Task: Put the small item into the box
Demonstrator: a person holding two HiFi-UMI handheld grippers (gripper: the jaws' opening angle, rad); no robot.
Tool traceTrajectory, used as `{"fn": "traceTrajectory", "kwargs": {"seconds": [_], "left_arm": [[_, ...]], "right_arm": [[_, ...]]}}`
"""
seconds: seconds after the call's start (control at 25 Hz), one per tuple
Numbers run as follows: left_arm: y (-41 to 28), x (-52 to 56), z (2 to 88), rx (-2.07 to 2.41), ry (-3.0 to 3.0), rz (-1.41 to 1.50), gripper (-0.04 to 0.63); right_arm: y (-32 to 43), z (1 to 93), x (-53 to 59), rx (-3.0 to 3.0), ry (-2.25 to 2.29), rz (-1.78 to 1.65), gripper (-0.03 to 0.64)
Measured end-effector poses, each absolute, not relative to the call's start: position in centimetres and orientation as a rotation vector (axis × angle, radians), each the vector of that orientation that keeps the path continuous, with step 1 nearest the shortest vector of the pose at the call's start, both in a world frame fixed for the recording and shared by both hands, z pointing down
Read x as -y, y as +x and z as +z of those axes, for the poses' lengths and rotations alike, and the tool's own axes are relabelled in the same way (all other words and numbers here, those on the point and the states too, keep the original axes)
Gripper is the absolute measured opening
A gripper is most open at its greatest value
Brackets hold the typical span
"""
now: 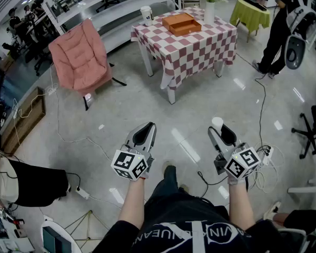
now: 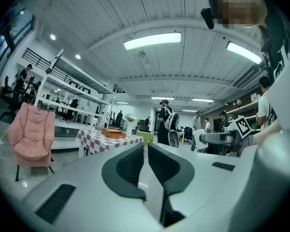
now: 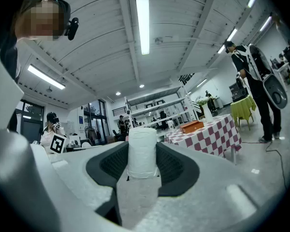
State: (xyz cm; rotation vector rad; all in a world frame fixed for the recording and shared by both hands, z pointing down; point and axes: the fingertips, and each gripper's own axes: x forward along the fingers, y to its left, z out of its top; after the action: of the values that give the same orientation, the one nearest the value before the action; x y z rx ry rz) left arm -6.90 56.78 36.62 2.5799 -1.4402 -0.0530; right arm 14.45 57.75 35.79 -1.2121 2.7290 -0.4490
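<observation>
The right gripper [image 3: 143,146] was held level with its jaws spread wide and pressed on both sides of a small white cylinder [image 3: 142,154], which stood upright between the dark ribbed pads and rose a little above them. In the head view the cylinder showed as a pale round end at the tip of that gripper, out over the glossy grey floor [image 1: 200,115] and well apart from the table. The left gripper [image 2: 145,150] was also level, beside the right one, with its jaws drawn almost together so that only a thin slit showed between the pads, and nothing sat in that slit. Both forearms reached out from the person's dark shirt at the bottom of the head view. Far ahead stood a table under a red and white checked cloth [image 1: 200,45], and the open orange box [image 1: 181,23] lay on top of it, near the back edge. A white cup [image 1: 146,15] stood at the table's left corner and a white vase of flowers [image 1: 209,7] just to the right of the box. A pink folding chair [image 1: 81,59] stood to the left of the table, a smaller table with a yellow-green cloth [image 1: 251,12] to the right of it, and a person in dark clothes [image 1: 278,28] stood near that one
</observation>
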Motion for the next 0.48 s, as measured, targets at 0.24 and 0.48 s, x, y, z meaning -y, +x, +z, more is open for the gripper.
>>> {"fn": "traceTrajectory", "kwargs": {"seconds": [0.24, 0.48], "left_arm": [[-6.5, -53.3, 37.7, 1.436, 2.576, -0.083, 0.029], [-6.1, -50.2, 38.0, 1.408, 2.576, -0.075, 0.029]], "right_arm": [[14.5, 36.6, -54.9, -2.732, -1.233, -0.433, 0.179], [15.0, 36.5, -51.8, -2.732, -1.277, -0.425, 0.179]]}}
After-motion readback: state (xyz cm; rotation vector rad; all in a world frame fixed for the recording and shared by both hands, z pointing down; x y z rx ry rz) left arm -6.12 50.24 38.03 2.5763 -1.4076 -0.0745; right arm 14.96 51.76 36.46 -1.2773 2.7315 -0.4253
